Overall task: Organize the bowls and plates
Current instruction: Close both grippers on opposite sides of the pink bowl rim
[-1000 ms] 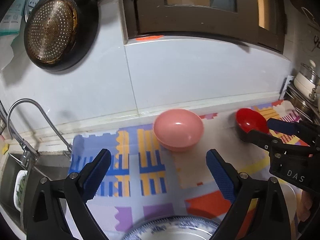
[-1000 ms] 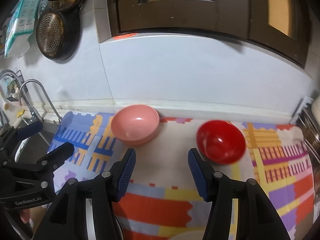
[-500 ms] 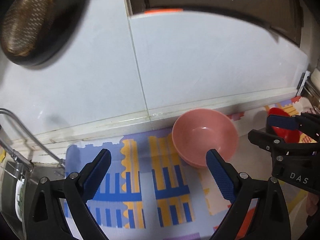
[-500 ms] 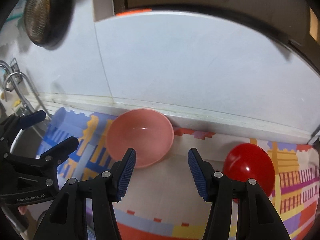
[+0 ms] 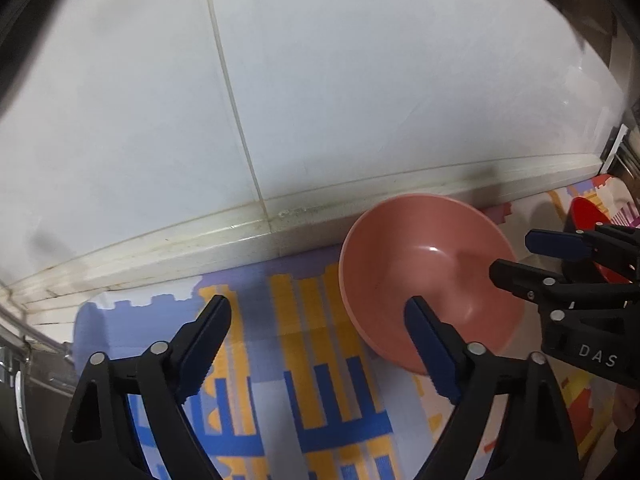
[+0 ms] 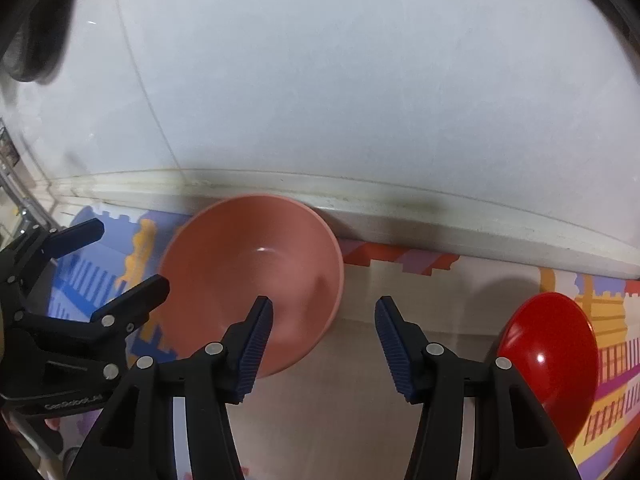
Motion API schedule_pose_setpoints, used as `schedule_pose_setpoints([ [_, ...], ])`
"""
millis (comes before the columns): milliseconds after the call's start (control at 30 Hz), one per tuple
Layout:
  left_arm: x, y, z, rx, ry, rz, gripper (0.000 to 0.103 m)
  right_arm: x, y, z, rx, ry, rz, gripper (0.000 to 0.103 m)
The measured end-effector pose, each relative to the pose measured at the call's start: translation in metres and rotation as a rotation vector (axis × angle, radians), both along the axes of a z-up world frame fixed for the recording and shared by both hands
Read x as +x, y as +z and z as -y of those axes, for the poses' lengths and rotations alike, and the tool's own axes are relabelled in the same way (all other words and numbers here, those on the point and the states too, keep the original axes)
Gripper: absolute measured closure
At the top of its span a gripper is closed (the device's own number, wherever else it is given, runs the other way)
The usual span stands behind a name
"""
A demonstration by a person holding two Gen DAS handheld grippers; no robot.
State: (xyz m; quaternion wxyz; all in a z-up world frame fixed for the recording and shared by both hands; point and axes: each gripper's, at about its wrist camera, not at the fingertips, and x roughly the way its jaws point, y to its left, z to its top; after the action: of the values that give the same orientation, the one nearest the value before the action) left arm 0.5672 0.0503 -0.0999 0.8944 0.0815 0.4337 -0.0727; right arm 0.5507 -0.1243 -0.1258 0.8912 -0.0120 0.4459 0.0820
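- Pink bowl (image 5: 424,276): a smooth, matte-looking round bowl with a plain rim and one small highlight inside, standing upright on the mat close to the wall ledge; in the left wrist view it sits at about 3 o'clock, in the right wrist view at about 9 o'clock.
- Left gripper (image 5: 316,344): black frame, ribbed blue pads, jaws spread wide and empty; its right pad overlaps the bowl's near rim in the view, contact unclear.
- Right gripper (image 6: 324,340): same build, jaws apart, holding nothing; its left pad lies over the bowl's near right rim.
- Mat (image 5: 320,400): flat, printed in blue, orange, lilac and cream blocks.
- Red bowl (image 6: 548,364): glossy, round, at 4 o'clock in the right wrist view, well apart from the pink one.
- Wall (image 6: 360,80): pale, smooth tiles with thin seams, ending in a stained cream ledge (image 6: 400,200).
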Motion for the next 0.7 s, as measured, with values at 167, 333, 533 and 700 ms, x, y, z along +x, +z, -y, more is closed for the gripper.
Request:
schedule_pose_setpoints([
  [167,0.012,-0.015,0.005,-0.017,-0.007,-0.046,0.03,0.009,-0.009,0.001,0.011,-0.008,-0.031,0.061],
  [333,0.021,-0.025,0.007,-0.042,0.0,-0.088,0.052,0.014,-0.014,-0.001,0.025,-0.004,-0.056,0.073],
  [533,0.023,-0.03,0.009,-0.09,-0.003,-0.12,0.076,0.019,-0.018,0.0,0.04,-0.006,-0.079,0.086],
  [700,0.028,-0.031,0.011,-0.126,0.018,-0.143,0.09,0.019,-0.015,0.001,0.044,0.001,-0.074,0.087],
])
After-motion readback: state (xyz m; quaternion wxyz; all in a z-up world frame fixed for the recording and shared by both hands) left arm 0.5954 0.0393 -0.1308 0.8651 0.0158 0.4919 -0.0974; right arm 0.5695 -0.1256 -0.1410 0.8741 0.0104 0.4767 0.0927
